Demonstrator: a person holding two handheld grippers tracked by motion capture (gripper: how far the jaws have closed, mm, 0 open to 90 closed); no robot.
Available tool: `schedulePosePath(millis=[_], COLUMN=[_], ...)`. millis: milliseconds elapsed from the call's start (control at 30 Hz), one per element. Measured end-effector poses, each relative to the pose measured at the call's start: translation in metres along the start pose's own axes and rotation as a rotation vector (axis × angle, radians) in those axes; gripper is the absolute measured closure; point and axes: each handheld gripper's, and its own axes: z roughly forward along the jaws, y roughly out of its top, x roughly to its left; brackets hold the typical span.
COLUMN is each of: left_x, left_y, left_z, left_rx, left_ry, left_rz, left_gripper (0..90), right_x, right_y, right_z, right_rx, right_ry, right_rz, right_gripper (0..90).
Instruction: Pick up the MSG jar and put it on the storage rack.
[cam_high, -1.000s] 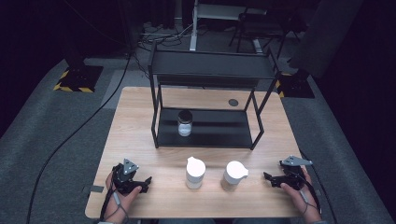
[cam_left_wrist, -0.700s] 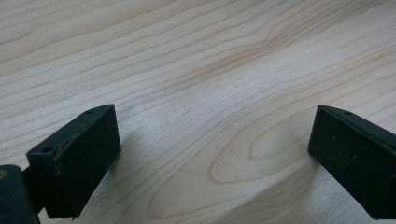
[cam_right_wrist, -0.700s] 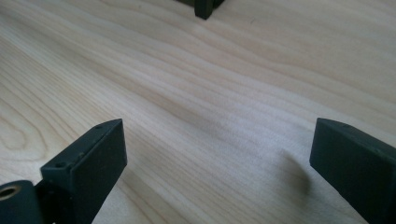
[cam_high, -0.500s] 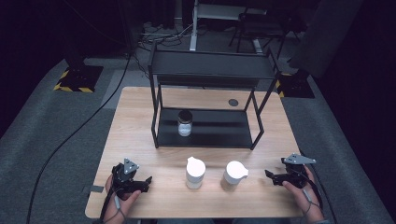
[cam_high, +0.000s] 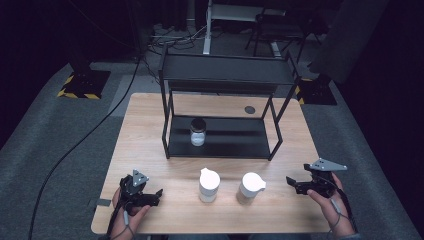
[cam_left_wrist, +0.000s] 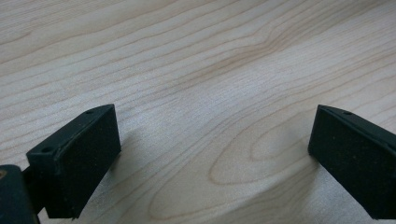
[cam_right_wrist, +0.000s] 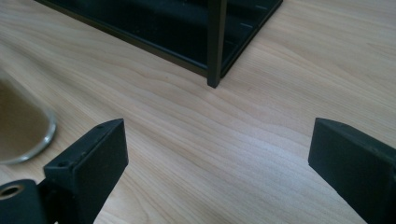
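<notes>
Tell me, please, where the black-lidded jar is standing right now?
In the high view, the black-lidded jar stands on the bottom shelf of the black rack, toward its left, behind the two white-lidded jars.

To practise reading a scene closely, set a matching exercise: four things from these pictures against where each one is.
1 black-lidded jar
2 left gripper
3 white-lidded jars
4 right gripper

A near the table's front right edge
B side by side in front of the rack
C on the rack's bottom shelf
D near the table's front left corner

Pairs: 1-C, 2-D, 3-B, 4-A
</notes>
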Motion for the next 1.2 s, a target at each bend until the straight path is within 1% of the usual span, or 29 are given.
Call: schedulePosePath(millis=[100,233,467,633,800,967,1100,1200], left_x=[0.0,0.0,0.0,0.0,0.0,0.0,0.0,0.0], left_y=[0.0,0.0,0.0,0.0,0.0,0.0,0.0,0.0], left_z=[0.0,0.0,0.0,0.0,0.0,0.0,0.0,0.0], left_rx=[0.0,0.0,0.0,0.002,0.002,0.002,0.002,0.001], left_ry=[0.0,0.0,0.0,0.0,0.0,0.0,0.0,0.0], left_rz=[0.0,0.0,0.0,0.002,0.002,0.002,0.002,0.002], left_gripper=[1.9,1.9,1.9,1.9,1.9,1.9,1.9,1.9], right_x=[0.002,0.004,0.01,0.015,0.021,0.027,0.031,0.035], right_y=[0.007,0.016,0.031,0.041,0.051,0.057,0.064,0.068], right_z=[-0.005,-0.011,-0.017,-0.022,-0.026,-0.028,-0.031,-0.032], right_rx=[0.003,-0.003,-0.004,-0.011,-0.033,-0.03,-0.052,-0.056], right_ry=[-0.009,-0.013,-0.012,-0.002,0.003,0.018,0.032,0.038], right_rz=[-0.013,-0.019,-0.037,-0.037,-0.046,-0.054,-0.05,-0.06], right_gripper=[4.7,4.8,5.3,5.4,6.3,6.3,6.3,6.3])
